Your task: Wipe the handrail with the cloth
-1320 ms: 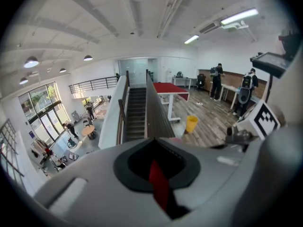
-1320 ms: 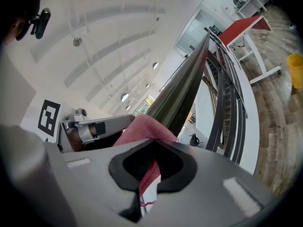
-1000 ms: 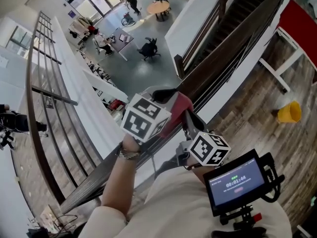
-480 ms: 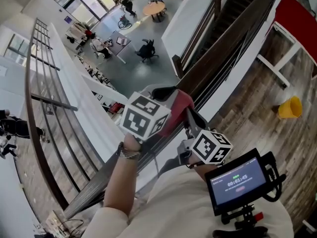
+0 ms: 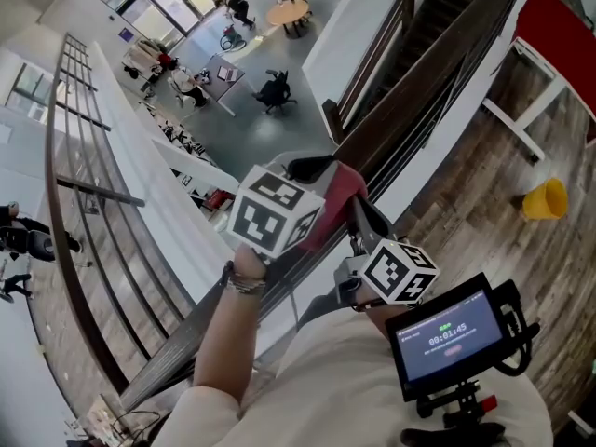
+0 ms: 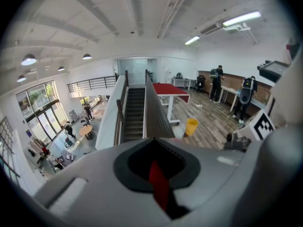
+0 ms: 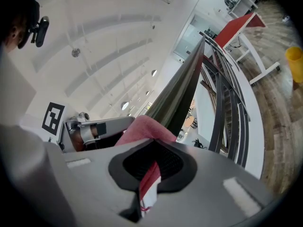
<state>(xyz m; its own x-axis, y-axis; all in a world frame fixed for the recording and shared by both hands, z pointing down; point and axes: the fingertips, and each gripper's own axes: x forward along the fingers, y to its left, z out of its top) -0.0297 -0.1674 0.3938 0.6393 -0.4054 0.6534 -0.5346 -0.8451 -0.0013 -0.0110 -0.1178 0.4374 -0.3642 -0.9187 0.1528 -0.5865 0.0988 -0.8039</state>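
The dark wooden handrail [image 5: 410, 87] runs diagonally from lower left to upper right in the head view, above a drop to the floor below. A red cloth [image 5: 335, 198] is draped over it. My left gripper [image 5: 312, 170] is shut on one end of the red cloth [image 6: 158, 186]. My right gripper [image 5: 358, 222] is shut on the other end of the cloth [image 7: 149, 178], which bunches against the handrail [image 7: 182, 89]. Both marker cubes sit close together over the rail.
A yellow bucket [image 5: 543, 201] stands on the wood floor at right, near a red-topped table [image 5: 559, 40]. A monitor [image 5: 445, 338] is mounted at my chest. Metal balusters [image 7: 222, 103] run under the rail. People sit at tables on the lower floor [image 5: 233, 73].
Both grippers with the cloth have shifted slightly up along the rail toward the upper right. Jaws stay shut.
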